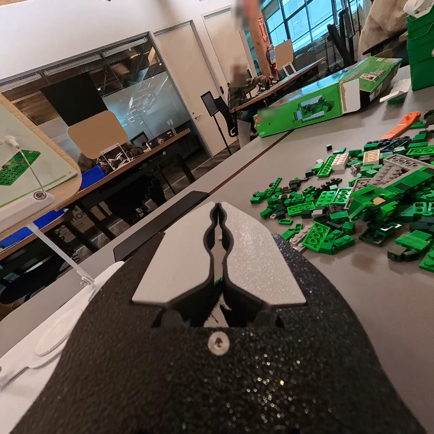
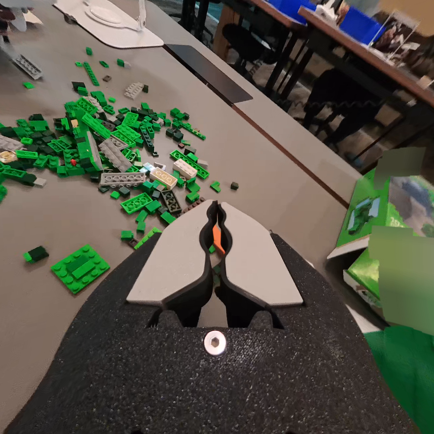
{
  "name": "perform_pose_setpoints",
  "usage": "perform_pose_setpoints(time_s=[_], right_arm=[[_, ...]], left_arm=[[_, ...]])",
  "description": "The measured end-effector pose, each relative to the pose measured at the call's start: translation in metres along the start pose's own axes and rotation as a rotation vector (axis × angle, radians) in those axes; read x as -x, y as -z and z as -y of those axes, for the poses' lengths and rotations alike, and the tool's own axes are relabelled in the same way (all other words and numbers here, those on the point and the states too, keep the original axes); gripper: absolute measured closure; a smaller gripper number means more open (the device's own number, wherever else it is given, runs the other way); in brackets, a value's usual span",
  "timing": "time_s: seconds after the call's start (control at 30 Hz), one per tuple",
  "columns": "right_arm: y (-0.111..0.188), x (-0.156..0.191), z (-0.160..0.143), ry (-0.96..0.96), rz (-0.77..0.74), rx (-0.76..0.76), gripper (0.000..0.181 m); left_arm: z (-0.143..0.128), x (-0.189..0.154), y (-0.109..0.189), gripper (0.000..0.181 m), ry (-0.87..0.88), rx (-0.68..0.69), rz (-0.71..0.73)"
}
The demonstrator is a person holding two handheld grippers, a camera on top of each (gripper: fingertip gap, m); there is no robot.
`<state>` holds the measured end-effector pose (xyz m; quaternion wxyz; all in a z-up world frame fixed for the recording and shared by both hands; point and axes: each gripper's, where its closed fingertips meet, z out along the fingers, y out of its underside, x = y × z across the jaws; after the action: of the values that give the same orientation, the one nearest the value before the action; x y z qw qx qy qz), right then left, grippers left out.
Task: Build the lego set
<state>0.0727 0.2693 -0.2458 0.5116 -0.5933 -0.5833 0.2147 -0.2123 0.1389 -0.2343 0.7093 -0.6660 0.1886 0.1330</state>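
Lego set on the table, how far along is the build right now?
Early. Done: one small green plate with a few pieces pressed on top, lying apart from the pile. In hand: nothing clearly; both tools, left and right, look closed, with the orange separator visible through the right one's gap. Left: nearly everything, since most bricks lie loose.

The loose green, grey and white plastic bricks [image 2: 112,145] look glossy and smooth, catching small highlights on their studs. The flat green plastic plate [image 2: 79,267] has the same shiny finish. Beneath them, the grey table top [image 2: 234,145] is matt and even. The green cardboard box [image 1: 305,110] shows a printed, slightly glossy paper skin with raw white edges at its open flap. The orange plastic brick separator [image 1: 401,124] looks smooth. Each gripper body is rough, grainy black plastic; its grey finger [image 1: 253,253] faces are finely textured, matt.
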Motion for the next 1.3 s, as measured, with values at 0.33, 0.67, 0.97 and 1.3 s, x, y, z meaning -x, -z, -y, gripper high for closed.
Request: perform_pose_setpoints(time_s=[0.33, 0.67, 0.97, 1.3], right_arm=[[-0.012, 0.005, 0.004, 0.108, -0.08, -0.009, 0.181], [0.011, -0.034, 0.01, 0.014, -0.273, -0.094, 0.181], [0.023, -0.051, 0.012, -0.111, -0.323, -0.181, 0.181], [0.013, -0.045, 0.008, -0.028, -0.333, -0.124, 0.181]], left_arm=[[-0.003, -0.006, -0.001, 0.181, -0.004, 0.028, -0.035], [-0.004, -0.014, -0.003, 0.181, -0.042, 0.038, -0.067], [-0.003, -0.017, -0.003, 0.181, -0.065, 0.038, -0.074], [-0.003, -0.022, -0.003, 0.181, -0.101, 0.044, -0.09]])
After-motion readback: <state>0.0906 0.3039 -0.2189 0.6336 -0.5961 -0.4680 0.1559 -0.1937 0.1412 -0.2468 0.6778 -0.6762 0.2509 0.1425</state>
